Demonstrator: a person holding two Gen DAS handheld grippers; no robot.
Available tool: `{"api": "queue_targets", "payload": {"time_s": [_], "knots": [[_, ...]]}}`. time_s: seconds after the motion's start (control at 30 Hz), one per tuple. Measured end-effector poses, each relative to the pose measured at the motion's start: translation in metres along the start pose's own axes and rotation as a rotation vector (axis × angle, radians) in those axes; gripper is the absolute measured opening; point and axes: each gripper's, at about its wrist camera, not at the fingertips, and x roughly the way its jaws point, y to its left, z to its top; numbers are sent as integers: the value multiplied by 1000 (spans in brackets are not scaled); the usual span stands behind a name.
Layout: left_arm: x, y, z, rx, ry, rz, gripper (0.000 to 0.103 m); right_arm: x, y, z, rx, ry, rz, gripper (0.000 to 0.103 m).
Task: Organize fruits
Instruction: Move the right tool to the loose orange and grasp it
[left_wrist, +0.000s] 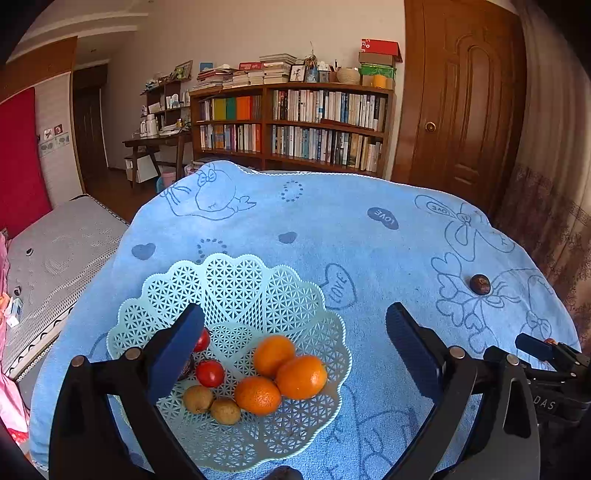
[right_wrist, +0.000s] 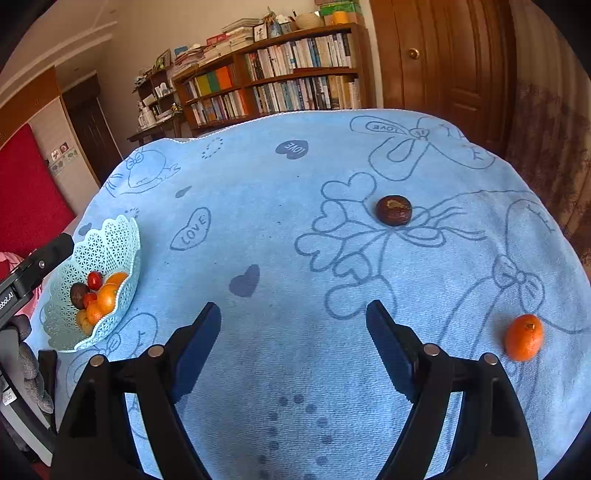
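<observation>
The left gripper (left_wrist: 295, 328) hangs over the basket (left_wrist: 236, 291) with its jaws spread wide and nothing between them; its left finger (left_wrist: 173, 350) partly covers the fruit at the basket's left side. The right gripper (right_wrist: 293, 325) is likewise spread and empty, poised above bare towel (right_wrist: 280, 206), well short of any fruit. In the left wrist view the pale blue lattice basket holds three oranges (left_wrist: 301, 376) bunched together at the right, two red tomatoes (left_wrist: 209, 373) on the left, two small brownish fruits (left_wrist: 198, 398) touching each other at the near edge, and a dark fruit mostly hidden behind the finger. Two pieces lie loose on the towel outside the basket: a dark brown fruit (right_wrist: 393, 210) ahead of the right gripper and a little to its right, on a printed bow, and an orange (right_wrist: 524, 336) just beside that gripper's right finger (right_wrist: 391, 350), near the table's right edge. Both are well apart from the basket, which sits at the table's left side. Behind the table stand a bookshelf (left_wrist: 291, 125) and a wooden door (left_wrist: 461, 103).
</observation>
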Motion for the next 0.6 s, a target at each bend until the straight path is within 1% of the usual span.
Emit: {"api": "queue_targets", "payload": {"time_s": [0.17,0.37,0.5,0.6], "knots": [[5,-9,-5,11,27,-40,100,-18,-36,-5,8,-37,-106,80],[10,-22,-10,40,41,-47,100,-39,-98,-6,105,-63,-200,80],[12,-30,-13,56,54,-63,100,-44,-130,-10,165,-56,-229,80],[14,-34,-16,68,61,-66,100,-41,-146,-14,192,-34,-234,80]]}}
